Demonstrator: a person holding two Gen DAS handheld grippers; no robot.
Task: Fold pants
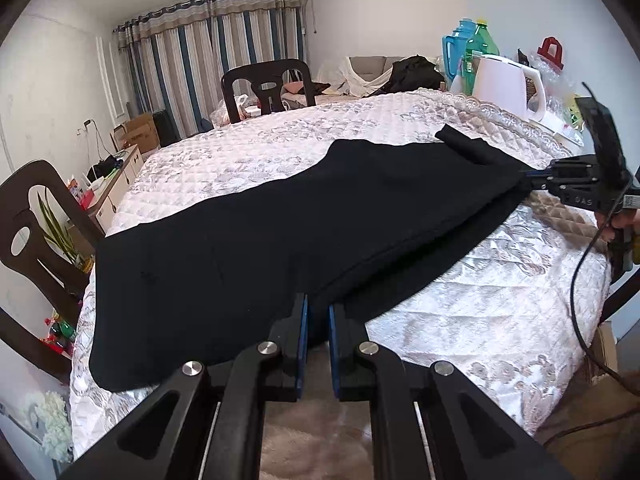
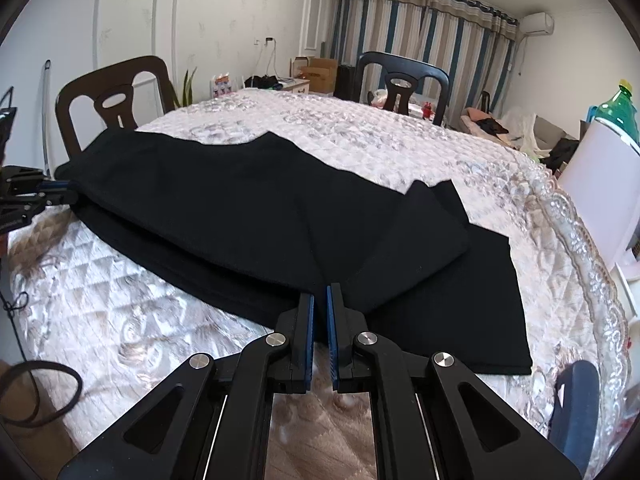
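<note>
The black pants (image 1: pixel 280 216) lie lengthwise across the quilted tablecloth (image 1: pixel 260 148), folded in half along their length. My left gripper (image 1: pixel 318 312) is shut on the near edge of the pants at one end. My right gripper (image 2: pixel 320 304) is shut on the near edge at the other end, and it shows at the right in the left wrist view (image 1: pixel 528 182). The pants (image 2: pixel 240 208) fill the middle of the right wrist view; a leg end is turned over on itself at the right. The left gripper (image 2: pixel 68 196) shows at the far left there.
A white kettle (image 1: pixel 508 84), a green bottle (image 1: pixel 480 46) and a blue jug (image 1: pixel 456 48) stand at the table's far edge. Dark wooden chairs (image 1: pixel 268 86) (image 2: pixel 112 100) stand around the table. A black cable (image 1: pixel 580 300) hangs by the right gripper.
</note>
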